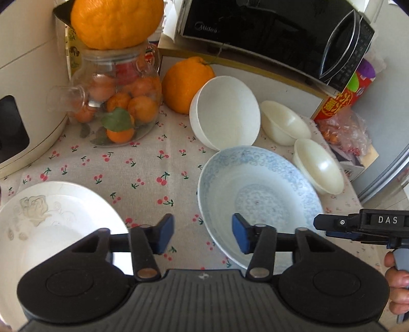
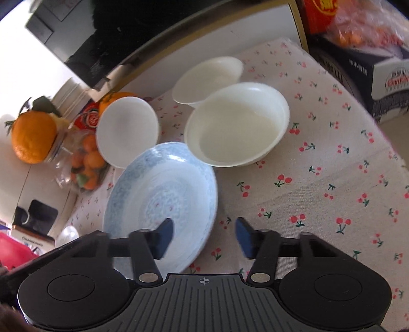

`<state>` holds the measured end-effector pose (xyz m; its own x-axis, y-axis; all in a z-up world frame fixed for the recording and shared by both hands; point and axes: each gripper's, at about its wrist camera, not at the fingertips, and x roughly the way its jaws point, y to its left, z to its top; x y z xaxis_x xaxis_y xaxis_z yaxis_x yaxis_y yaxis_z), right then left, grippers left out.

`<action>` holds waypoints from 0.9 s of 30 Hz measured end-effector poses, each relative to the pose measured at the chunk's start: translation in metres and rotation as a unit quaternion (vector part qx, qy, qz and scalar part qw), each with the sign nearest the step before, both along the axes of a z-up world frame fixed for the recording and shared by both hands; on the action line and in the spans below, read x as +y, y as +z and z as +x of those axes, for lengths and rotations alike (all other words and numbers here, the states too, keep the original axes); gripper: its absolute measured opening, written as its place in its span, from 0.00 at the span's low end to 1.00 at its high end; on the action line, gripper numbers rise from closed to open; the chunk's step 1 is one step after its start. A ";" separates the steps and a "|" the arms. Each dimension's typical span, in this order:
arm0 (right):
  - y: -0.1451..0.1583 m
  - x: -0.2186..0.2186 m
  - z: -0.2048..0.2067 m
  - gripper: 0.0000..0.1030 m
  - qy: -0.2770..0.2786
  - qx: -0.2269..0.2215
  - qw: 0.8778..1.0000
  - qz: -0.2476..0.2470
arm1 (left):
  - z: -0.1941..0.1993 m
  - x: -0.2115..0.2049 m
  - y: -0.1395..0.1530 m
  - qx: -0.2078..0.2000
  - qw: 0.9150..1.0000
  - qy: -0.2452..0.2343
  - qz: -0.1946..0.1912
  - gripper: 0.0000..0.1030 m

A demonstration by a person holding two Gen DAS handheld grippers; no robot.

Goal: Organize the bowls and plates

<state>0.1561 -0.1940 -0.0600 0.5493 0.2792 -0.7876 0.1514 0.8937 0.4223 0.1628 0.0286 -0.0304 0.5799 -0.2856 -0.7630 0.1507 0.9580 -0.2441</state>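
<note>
A blue-patterned plate (image 1: 255, 189) (image 2: 158, 189) lies on the cherry-print cloth. My left gripper (image 1: 203, 236) is open, with the plate's left rim between its blue pads and neither pad pressing on it. My right gripper (image 2: 204, 237) is open too, straddling the plate's right rim; one of its fingers (image 1: 332, 222) shows in the left wrist view. A white plate with an embossed flower (image 1: 51, 224) lies at the left. Behind the blue plate stand a white bowl (image 1: 225, 109) (image 2: 127, 130) and two cream bowls (image 1: 283, 122) (image 1: 319, 166).
A glass jar of tangerines (image 1: 120, 102) with a big orange (image 1: 115, 23) on top stands at the back left, beside a white appliance (image 1: 23, 76). A loose orange (image 1: 184, 84), a black microwave (image 1: 268, 30) and red snack packs (image 1: 342, 99) line the back. A hand (image 1: 396, 275) shows at the right.
</note>
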 end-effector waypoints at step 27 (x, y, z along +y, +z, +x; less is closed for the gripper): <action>-0.014 0.003 0.000 0.09 -0.003 0.028 1.000 -0.004 | -0.015 -0.012 -0.009 0.029 0.999 -0.028 0.033 0.10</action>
